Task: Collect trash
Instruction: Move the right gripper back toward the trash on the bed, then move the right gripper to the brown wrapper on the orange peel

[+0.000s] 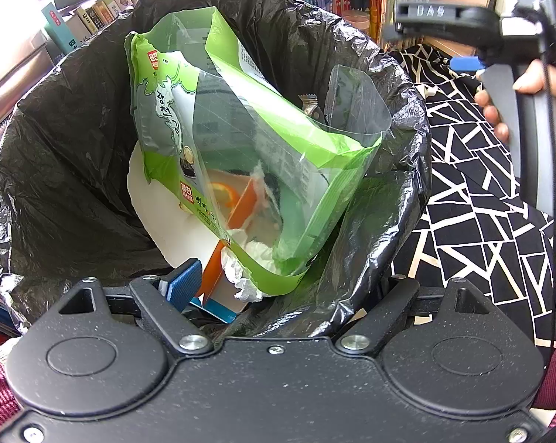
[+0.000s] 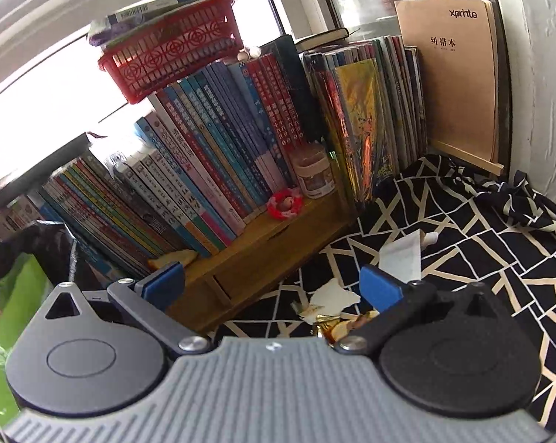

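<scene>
A bin with a black liner point(image 1: 67, 155) fills the left wrist view. In it lie a green and clear snack bag point(image 1: 241, 140), white paper point(image 1: 174, 217), crumpled tissue point(image 1: 241, 277) and an orange strip point(image 1: 218, 254). My left gripper point(image 1: 278, 291) hangs over the bin's near rim with its jaws apart. Its left blue pad point(image 1: 181, 280) is inside the bin and the right finger is hidden behind the liner. My right gripper point(image 2: 272, 288) is open above the black-and-white cloth point(image 2: 481, 277). Torn white paper scraps point(image 2: 335, 293), a folded paper point(image 2: 401, 258) and a gold wrapper with peel point(image 2: 337, 323) lie just beyond its right finger.
A wooden shelf point(image 2: 263, 254) with rows of books point(image 2: 211, 155), a small jar point(image 2: 314, 177) and a pink toy point(image 2: 285, 203) stands behind the cloth. A red basket point(image 2: 170, 55) sits on the books. A hand point(image 1: 551, 85) holds the right gripper's handle beside the bin.
</scene>
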Demonstrator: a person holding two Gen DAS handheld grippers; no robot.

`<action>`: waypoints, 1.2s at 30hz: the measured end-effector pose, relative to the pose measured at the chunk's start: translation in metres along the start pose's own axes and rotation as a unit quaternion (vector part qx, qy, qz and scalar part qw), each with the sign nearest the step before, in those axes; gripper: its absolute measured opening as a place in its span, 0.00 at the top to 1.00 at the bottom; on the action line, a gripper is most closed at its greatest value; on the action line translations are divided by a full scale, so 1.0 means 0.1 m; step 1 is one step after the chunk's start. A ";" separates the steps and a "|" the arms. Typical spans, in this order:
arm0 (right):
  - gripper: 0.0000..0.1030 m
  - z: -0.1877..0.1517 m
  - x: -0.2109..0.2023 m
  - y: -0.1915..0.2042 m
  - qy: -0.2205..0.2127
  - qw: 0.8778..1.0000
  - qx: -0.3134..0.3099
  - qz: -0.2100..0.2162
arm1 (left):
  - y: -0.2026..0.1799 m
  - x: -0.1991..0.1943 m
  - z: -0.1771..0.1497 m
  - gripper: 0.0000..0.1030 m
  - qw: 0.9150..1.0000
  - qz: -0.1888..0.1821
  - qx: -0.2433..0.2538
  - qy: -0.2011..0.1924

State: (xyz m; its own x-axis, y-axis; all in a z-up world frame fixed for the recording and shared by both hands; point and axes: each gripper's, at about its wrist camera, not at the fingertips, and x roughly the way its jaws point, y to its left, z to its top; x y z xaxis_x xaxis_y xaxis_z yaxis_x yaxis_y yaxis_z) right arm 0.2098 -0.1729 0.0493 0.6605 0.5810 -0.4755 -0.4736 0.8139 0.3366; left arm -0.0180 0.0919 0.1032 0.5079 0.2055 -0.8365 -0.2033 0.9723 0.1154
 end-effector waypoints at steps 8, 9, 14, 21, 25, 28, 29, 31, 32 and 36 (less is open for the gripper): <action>0.00 -0.11 0.22 -0.08 0.037 0.998 -0.005 -0.058 | 0.00 0.00 0.00 0.19 1.000 0.000 0.000 0.000; 0.00 -0.12 0.24 -0.08 0.038 0.997 -0.008 -0.067 | 0.00 0.00 0.00 0.19 1.000 0.000 0.000 0.000; 0.00 -0.18 0.39 -0.13 0.064 0.995 -0.010 -0.080 | 0.00 0.00 0.00 0.19 1.000 0.000 0.000 0.000; 0.00 -0.29 0.60 -0.21 0.073 0.992 -0.015 -0.099 | 0.01 0.01 0.00 0.19 1.000 0.000 0.000 0.000; 0.00 -0.33 0.74 -0.32 0.088 0.989 -0.012 -0.115 | 0.01 0.01 0.00 0.18 1.000 0.000 0.000 0.001; 0.00 -0.39 0.85 -0.37 0.108 0.986 -0.012 -0.125 | 0.01 0.01 -0.01 0.18 1.000 -0.002 0.001 0.002; 0.00 -0.42 0.89 -0.39 0.114 0.985 -0.013 -0.127 | 0.00 0.02 -0.02 0.18 1.000 -0.003 0.002 0.003; 0.00 -0.47 0.95 -0.39 0.120 0.983 -0.014 -0.136 | 0.00 0.02 -0.02 0.18 1.000 -0.005 0.004 0.004; 0.00 -0.49 1.00 -0.40 0.123 0.982 -0.013 -0.140 | -0.01 0.03 -0.02 0.18 1.000 -0.006 0.004 0.005; 0.00 -0.52 1.16 -0.44 0.127 0.980 0.010 -0.151 | 0.00 0.03 -0.02 0.18 1.000 -0.007 0.003 0.007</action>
State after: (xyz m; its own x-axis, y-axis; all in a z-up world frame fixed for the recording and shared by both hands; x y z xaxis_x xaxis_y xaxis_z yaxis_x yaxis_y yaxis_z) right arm 0.2768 -0.1415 -0.0629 0.6008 0.2965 -0.7423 -0.2659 0.9499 0.1642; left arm -0.0181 0.0922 0.0994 0.4992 0.1899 -0.8454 -0.1907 0.9758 0.1067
